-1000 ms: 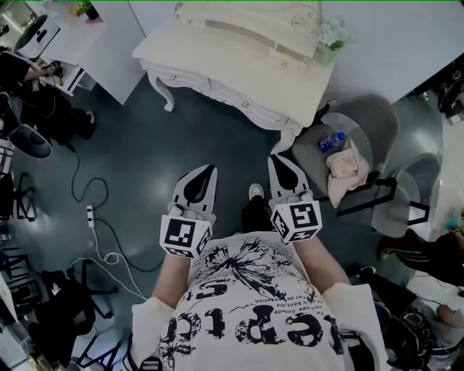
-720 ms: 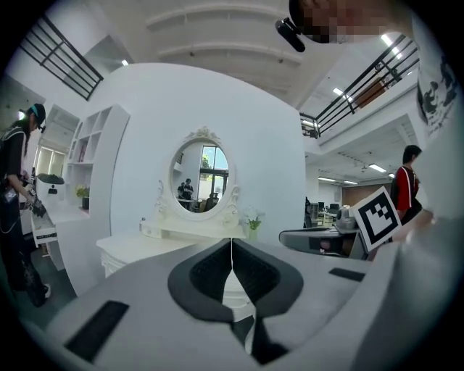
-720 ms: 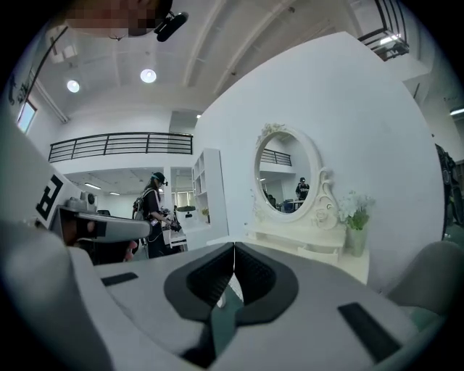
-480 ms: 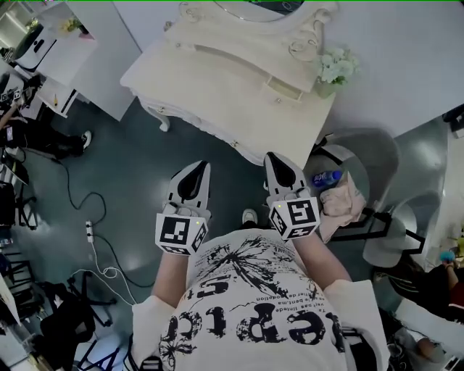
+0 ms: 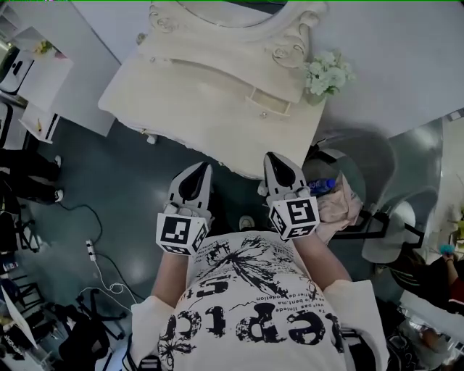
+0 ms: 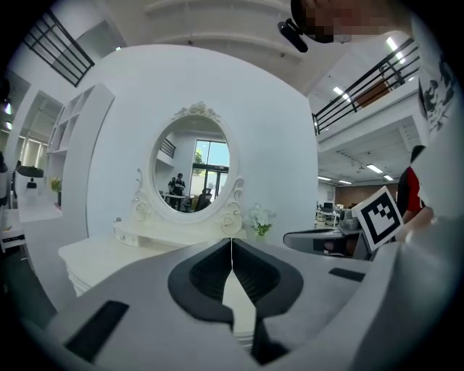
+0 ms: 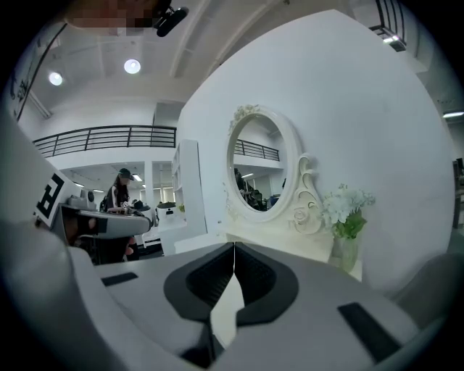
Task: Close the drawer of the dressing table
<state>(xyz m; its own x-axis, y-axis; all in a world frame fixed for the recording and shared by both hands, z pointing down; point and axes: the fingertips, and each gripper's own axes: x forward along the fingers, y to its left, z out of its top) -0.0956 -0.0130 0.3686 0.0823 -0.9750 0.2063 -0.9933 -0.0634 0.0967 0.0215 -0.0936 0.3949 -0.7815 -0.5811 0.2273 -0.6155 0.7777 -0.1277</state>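
Jaws are pressing together, empty, on left gripper (image 5: pixel 202 167) and right gripper (image 5: pixel 275 157), both hovering just before the dressing table (image 5: pixel 210 109).

The dressing table's (image 5: pixel 210 109) front is hidden and its mirror (image 5: pixel 217 18) cropped at top (head view).

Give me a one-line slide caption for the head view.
Shut and empty, the left gripper and right gripper point at a white dressing table with flowers.
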